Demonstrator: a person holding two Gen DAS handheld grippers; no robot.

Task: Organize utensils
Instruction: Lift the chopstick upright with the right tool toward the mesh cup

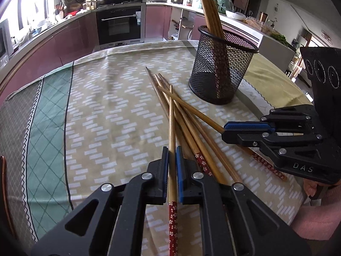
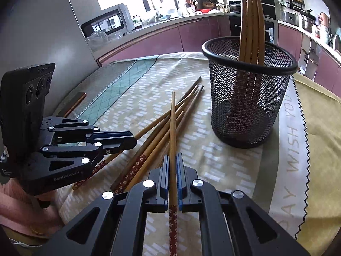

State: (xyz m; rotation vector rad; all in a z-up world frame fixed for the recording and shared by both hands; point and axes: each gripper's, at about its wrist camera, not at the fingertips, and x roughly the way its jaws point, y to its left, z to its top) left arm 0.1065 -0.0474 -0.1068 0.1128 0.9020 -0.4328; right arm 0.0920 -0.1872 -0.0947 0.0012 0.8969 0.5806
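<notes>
Each jaws pair clamps 1 chopstick (image 1: 172,149).

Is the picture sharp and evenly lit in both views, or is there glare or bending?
Left wrist view: windows at upper left blown out, counter lines bent by the fisheye, chopsticks sharp. Right wrist view: window overexposed, mesh holder crisp, corners dark.

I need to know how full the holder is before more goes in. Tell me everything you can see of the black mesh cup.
The black mesh cup is a round wire-mesh holder with a solid rolled rim and a dark base, apparently metal. It stands upright on the patterned tablecloth, beyond the loose chopsticks and apart from them. Four wooden chopsticks lean inside against its far rim, patterned red ends down, tips well above the rim. Most of its inside is free. Neither gripper touches it.
</notes>
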